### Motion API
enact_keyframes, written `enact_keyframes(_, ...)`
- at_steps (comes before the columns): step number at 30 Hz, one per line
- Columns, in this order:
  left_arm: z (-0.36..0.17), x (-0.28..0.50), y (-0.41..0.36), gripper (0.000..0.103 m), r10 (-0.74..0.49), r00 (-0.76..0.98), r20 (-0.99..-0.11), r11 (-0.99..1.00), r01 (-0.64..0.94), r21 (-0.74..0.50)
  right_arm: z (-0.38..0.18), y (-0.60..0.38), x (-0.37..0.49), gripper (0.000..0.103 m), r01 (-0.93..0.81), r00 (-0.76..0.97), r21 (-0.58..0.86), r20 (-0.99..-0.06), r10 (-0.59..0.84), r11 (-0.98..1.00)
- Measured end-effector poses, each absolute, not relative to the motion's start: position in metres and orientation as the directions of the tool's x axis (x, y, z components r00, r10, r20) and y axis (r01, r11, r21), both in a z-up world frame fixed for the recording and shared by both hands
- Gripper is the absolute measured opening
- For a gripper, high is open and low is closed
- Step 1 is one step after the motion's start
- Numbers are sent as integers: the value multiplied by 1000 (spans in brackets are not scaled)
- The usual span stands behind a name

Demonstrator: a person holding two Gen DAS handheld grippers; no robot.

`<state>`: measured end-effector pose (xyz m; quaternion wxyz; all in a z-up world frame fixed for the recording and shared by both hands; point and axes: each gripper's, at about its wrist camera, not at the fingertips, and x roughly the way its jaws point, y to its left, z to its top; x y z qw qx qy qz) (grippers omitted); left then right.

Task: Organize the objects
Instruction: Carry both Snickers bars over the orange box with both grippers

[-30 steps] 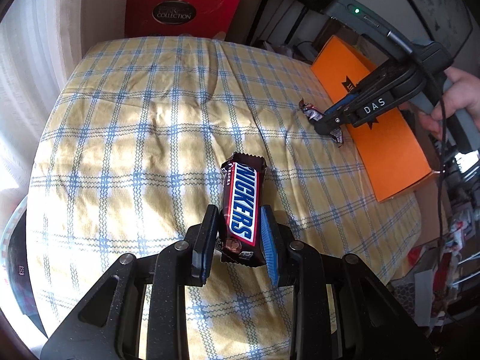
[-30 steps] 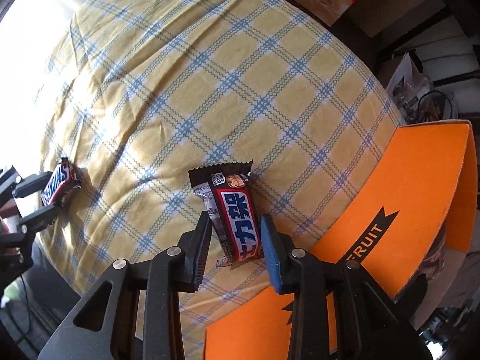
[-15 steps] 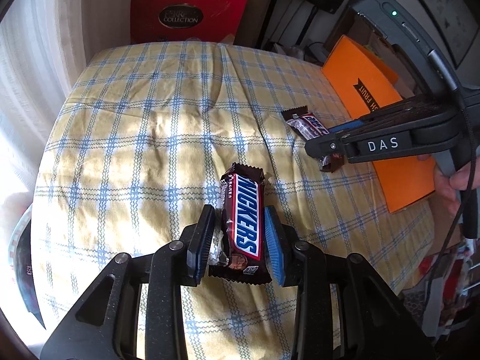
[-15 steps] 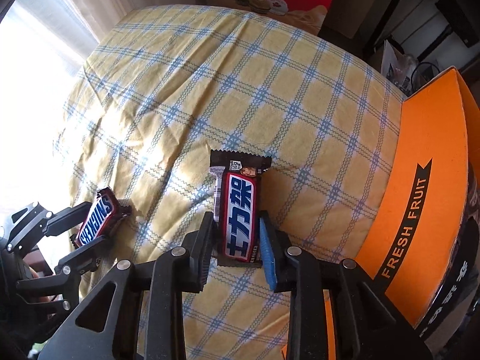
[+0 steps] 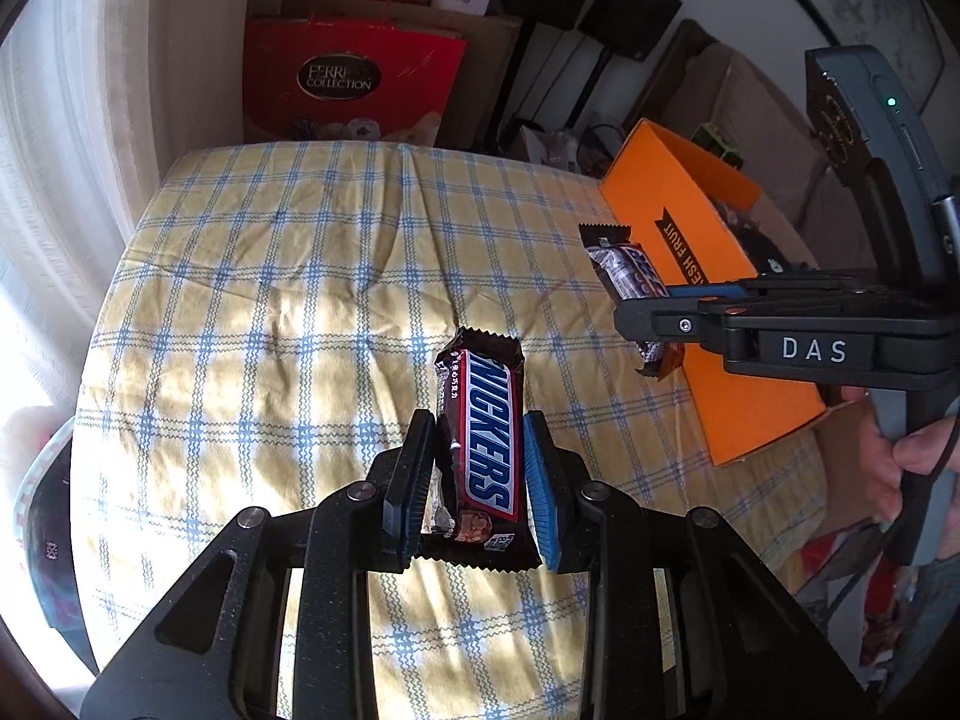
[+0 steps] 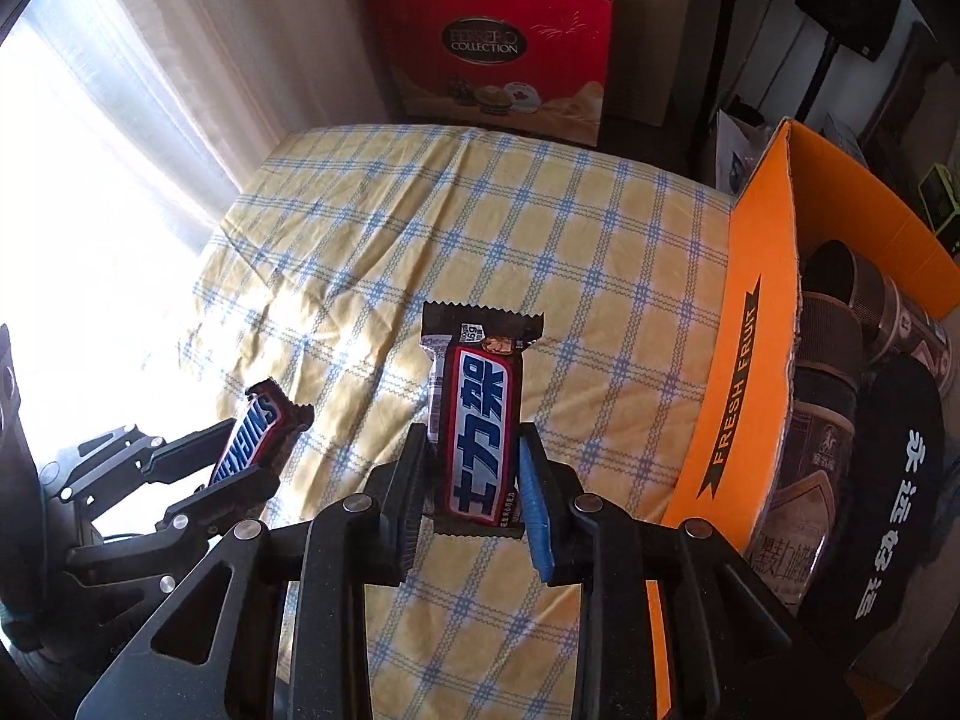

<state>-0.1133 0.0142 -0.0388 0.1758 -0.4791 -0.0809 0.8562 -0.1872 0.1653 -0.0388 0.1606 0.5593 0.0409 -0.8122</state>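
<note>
The left gripper [image 5: 477,480] holds a Snickers bar [image 5: 485,447] clamped between its two fingers [image 5: 410,480], the black pad at the bar's nine o'clock side and the blue pad at its three o'clock side; the bar stands lengthwise along the fingers, its crimped far end poking out toward twelve o'clock, above the checked yellow-and-blue cloth [image 5: 288,276] that covers the bench; the right gripper [image 6: 474,492] grips a second bar with Chinese lettering [image 6: 477,420] the same way, pads pressed on both long edges, the wrapper's top end clear of the fingertips at twelve o'clock; in the right wrist view the left gripper and its bar sit at about nine o'clock, well apart from the second bar; an orange box [image 6: 756,354] marked FRESH FRUIT stands at three o'clock, just beside the right gripper, with dark jars [image 6: 822,420] inside it; a red Ferrero gift bag [image 6: 498,60] stands beyond the bench at twelve o'clock; a person's hand [image 5: 900,462] grasps the right gripper's handle at the left wrist view's three o'clock edge.
</note>
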Motion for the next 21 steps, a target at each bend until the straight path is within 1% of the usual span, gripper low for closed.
enact_keyframes(3,-18,-112,26,27,403,-497,-769,-915,-250,-318,-23,180,-175,28,286,-356,129,-906,-230,-950)
enact_keyframes(8,11,-112,51,27,444,-511,-736,-894,-306,-327,5,208,-160,28,271,-412,114,-883,-222,-956)
enact_keyframes(12,23,-114,74,27,456,-514,-726,-887,-333,-321,21,235,-146,28,234,-440,112,-874,-208,-966)
enact_keyframes(15,29,-114,91,27,474,-511,-717,-877,-348,-332,26,255,-138,28,209,-456,104,-869,-191,-972)
enact_keyframes(21,45,-113,130,27,482,-525,-701,-870,-383,-311,36,290,-126,28,146,-498,91,-854,-152,-985)
